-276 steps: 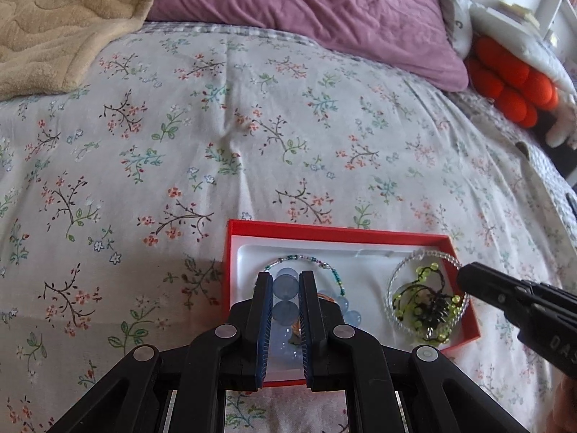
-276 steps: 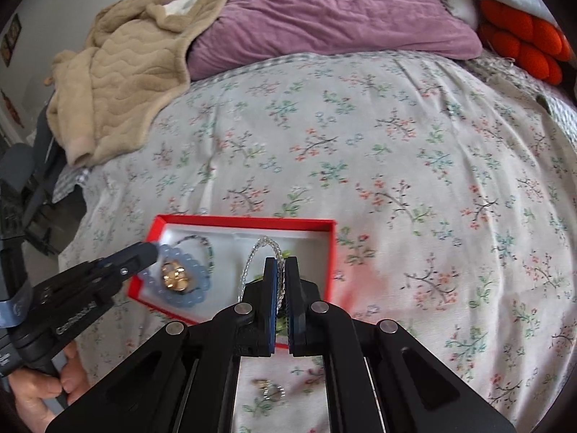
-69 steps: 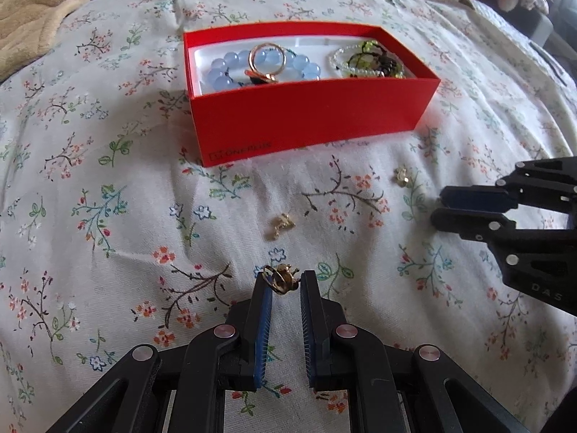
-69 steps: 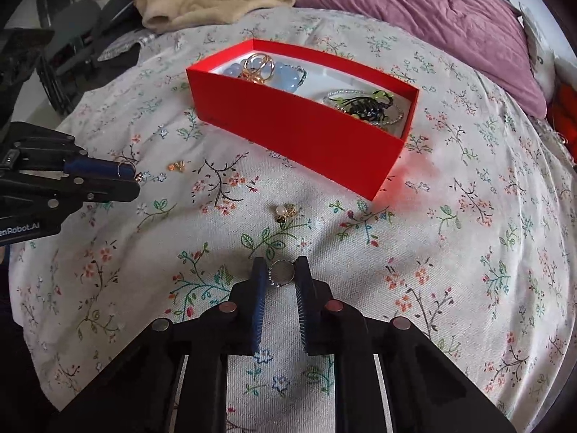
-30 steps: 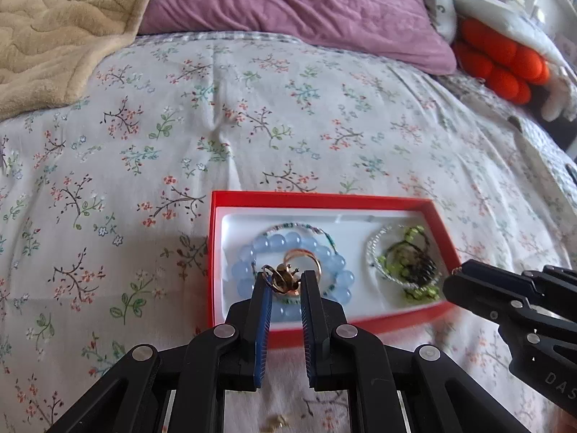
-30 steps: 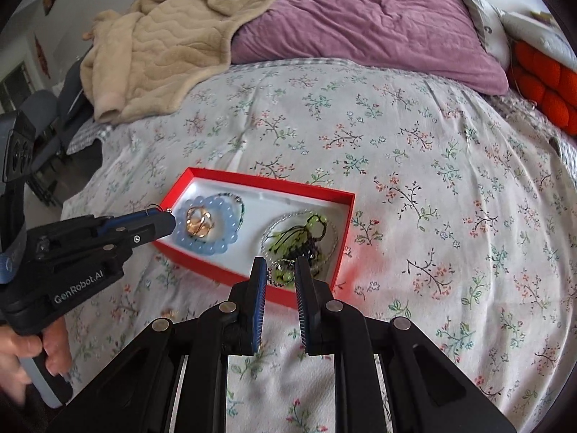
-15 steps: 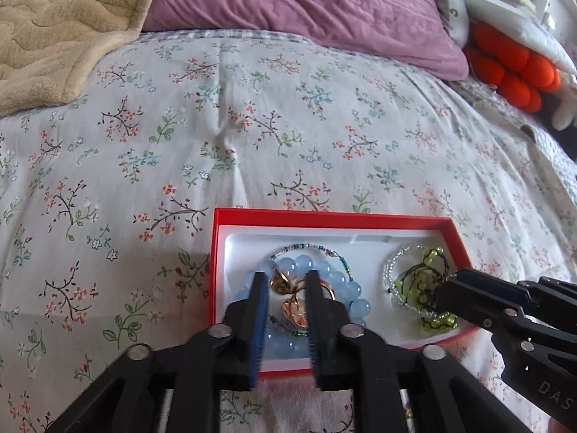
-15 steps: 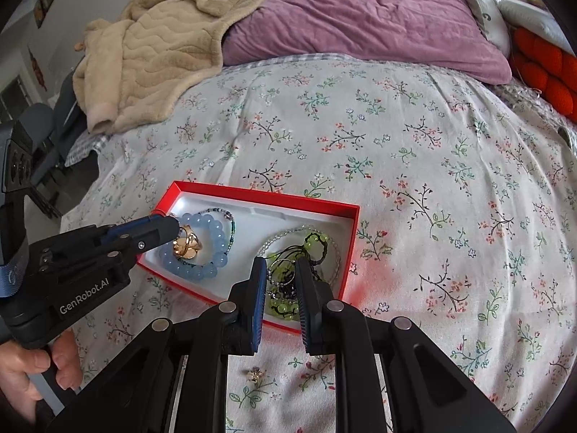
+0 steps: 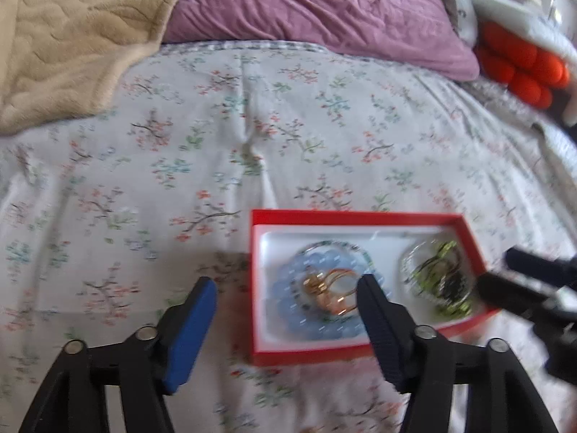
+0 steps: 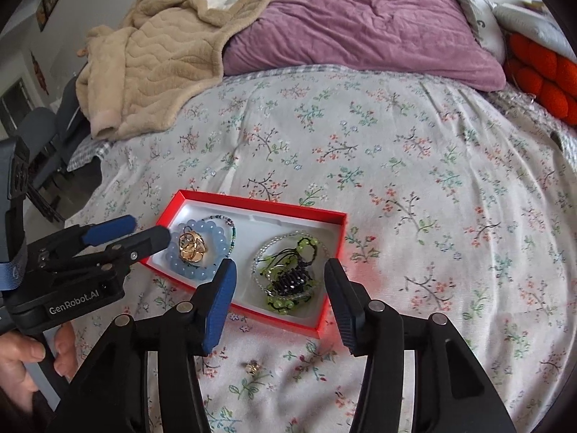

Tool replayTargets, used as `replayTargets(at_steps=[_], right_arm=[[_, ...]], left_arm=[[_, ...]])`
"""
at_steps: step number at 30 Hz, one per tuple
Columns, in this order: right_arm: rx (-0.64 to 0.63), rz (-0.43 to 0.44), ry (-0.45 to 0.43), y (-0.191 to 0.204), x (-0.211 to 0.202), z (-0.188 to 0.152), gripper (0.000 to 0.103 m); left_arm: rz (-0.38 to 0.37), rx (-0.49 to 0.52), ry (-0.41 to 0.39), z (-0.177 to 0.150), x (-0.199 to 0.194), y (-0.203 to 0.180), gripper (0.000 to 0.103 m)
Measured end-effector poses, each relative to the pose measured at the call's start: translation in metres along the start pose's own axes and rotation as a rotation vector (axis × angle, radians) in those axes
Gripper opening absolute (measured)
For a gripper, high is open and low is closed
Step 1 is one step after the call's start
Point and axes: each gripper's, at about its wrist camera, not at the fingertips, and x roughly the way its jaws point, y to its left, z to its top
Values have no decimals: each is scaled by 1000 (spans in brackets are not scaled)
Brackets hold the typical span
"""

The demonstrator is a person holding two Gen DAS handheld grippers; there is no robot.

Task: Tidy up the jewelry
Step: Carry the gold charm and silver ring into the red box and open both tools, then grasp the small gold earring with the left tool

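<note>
A red jewelry box lies on the floral bedspread. Its left half holds a pale blue bead bracelet with gold rings inside it. Its right half holds a clear and green bead bracelet with a dark charm. My left gripper is open wide and empty, just above the box's left end. My right gripper is open wide and empty above the box's right half.
A small gold piece lies on the bedspread in front of the box. A beige blanket and a purple pillow lie at the head of the bed. An orange cushion sits at the far right.
Both grippers have opened wide. The gold ring held by the left gripper now lies in the blue bracelet, and the small ring from the right gripper has dropped into the box's right half.
</note>
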Motion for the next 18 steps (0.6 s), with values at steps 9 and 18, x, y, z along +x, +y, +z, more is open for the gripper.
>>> replayTargets(at_steps=[9, 18], right_arm=[[1, -70, 6, -7, -21, -9, 70], [-10, -141, 54, -4, -29, -30, 76]], left_arm=[[39, 4, 47, -16, -14, 12, 94], [50, -30, 170, -42, -10, 23, 95]])
